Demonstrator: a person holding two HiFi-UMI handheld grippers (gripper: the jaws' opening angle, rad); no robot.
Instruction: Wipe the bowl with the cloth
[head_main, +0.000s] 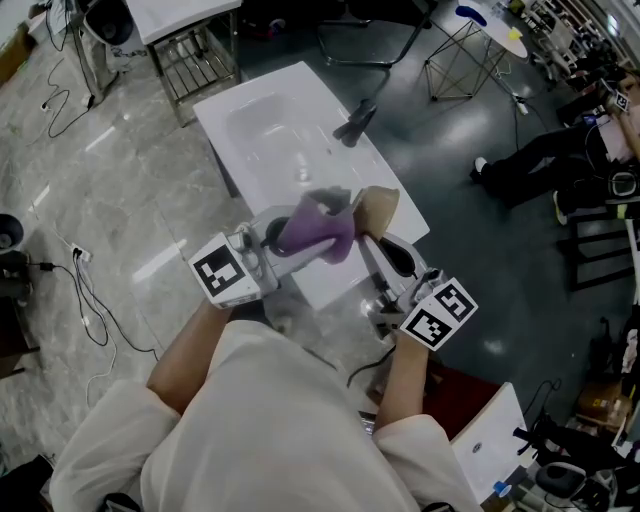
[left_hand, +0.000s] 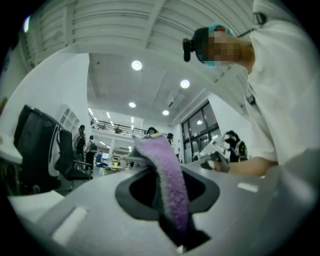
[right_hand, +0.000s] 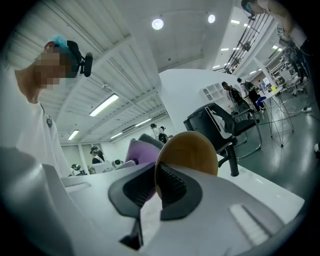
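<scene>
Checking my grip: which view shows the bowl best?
Right gripper view: the bowl shows its round face, rim clamped by the right gripper. Head view shows only its upper part beside the cloth. In the left gripper view the cloth hides it.

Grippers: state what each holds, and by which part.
Left gripper holds the cloth by one end; right gripper holds the bowl by its rim.

Through my remote feed: the person wore a loose white short-sleeved shirt (head_main: 262, 425); the grey left tool (head_main: 292, 240) and right tool (head_main: 366, 238) each bore a white cube (head_main: 228, 272) with black square markers.
</scene>
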